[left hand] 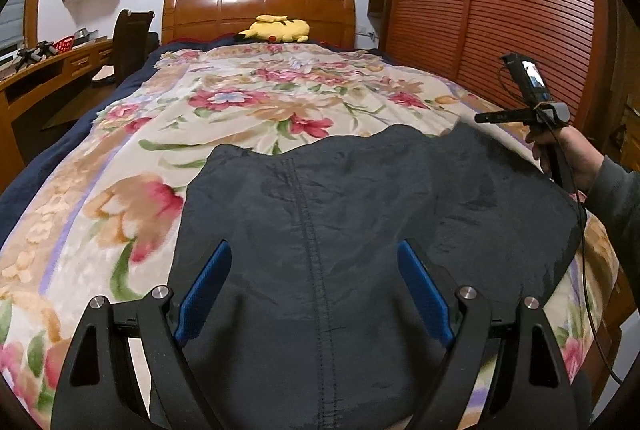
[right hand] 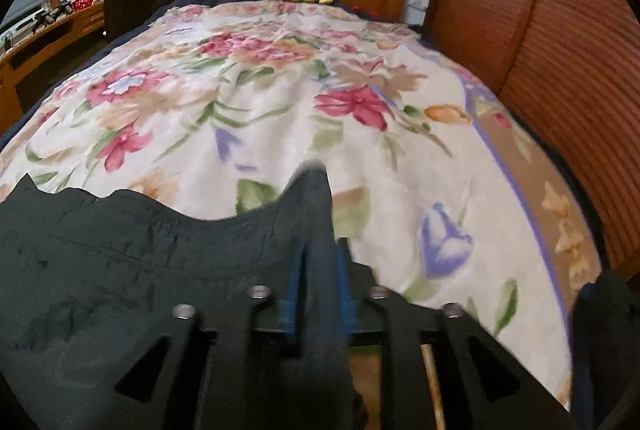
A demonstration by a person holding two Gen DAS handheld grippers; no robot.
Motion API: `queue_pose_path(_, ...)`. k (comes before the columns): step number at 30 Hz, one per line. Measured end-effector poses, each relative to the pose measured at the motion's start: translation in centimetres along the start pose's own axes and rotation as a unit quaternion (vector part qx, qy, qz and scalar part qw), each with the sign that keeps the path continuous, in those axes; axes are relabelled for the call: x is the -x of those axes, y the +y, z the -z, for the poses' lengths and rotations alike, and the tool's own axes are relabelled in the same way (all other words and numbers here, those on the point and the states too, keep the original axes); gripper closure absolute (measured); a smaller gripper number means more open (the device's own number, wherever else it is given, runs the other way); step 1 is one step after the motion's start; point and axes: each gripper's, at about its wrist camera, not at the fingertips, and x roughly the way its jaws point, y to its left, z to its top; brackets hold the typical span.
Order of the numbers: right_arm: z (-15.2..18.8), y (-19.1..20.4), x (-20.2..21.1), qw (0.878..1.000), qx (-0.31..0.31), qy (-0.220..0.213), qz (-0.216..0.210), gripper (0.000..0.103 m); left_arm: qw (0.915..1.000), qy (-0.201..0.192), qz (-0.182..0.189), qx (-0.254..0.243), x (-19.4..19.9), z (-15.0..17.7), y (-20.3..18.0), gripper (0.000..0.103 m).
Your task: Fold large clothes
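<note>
A large dark garment (left hand: 340, 214) with a stitched centre seam lies spread on the floral blanket (left hand: 224, 110) at the near end of the bed. My left gripper (left hand: 316, 262) is open, its blue pads either side of the seam just above the cloth. My right gripper (right hand: 320, 250) is shut on a raised fold of the same dark garment (right hand: 120, 270) at its right edge, lifting it off the blanket (right hand: 320, 90). The right gripper also shows in the left wrist view (left hand: 480, 119), held by a hand at the garment's far right corner.
A yellow plush toy (left hand: 278, 29) lies by the wooden headboard (left hand: 260, 6). A slatted wooden wardrobe (left hand: 500, 10) stands along the bed's right side. A desk (left hand: 52, 70) and dark chair (left hand: 132, 38) stand to the left, with wall shelves above.
</note>
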Motion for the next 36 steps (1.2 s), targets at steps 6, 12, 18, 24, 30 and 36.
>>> queue_pose_path(6,1.3,2.7,4.2,0.999,0.019,-0.018,-0.034,0.038,1.0000,0.004,0.002,0.000,0.2,0.1,-0.1,0.017)
queue_pose_path(12,4.2,9.3,6.1,0.988,0.087,-0.002,-0.127,0.038,1.0000,0.000,0.003,0.007,0.7,0.1,0.4,0.017)
queue_pose_path(18,5.4,14.8,4.8,0.975,0.129,0.032,-0.177,0.038,1.0000,0.000,-0.002,0.010,1.2,0.5,0.8,0.017)
queue_pose_path(24,5.8,17.3,1.0,0.973,0.134,0.060,-0.180,0.038,0.9999,0.000,-0.004,0.011,1.6,0.8,1.1,0.017)
queue_pose_path(30,7.0,17.8,-1.0,0.974,0.122,0.048,-0.185,0.038,0.9999,0.000,-0.006,0.010,1.5,0.8,1.0,0.017)
queue_pose_path(36,6.6,16.4,1.4,0.980,0.104,0.031,-0.167,0.038,1.0000,-0.002,-0.001,0.006,1.7,0.7,0.8,0.017)
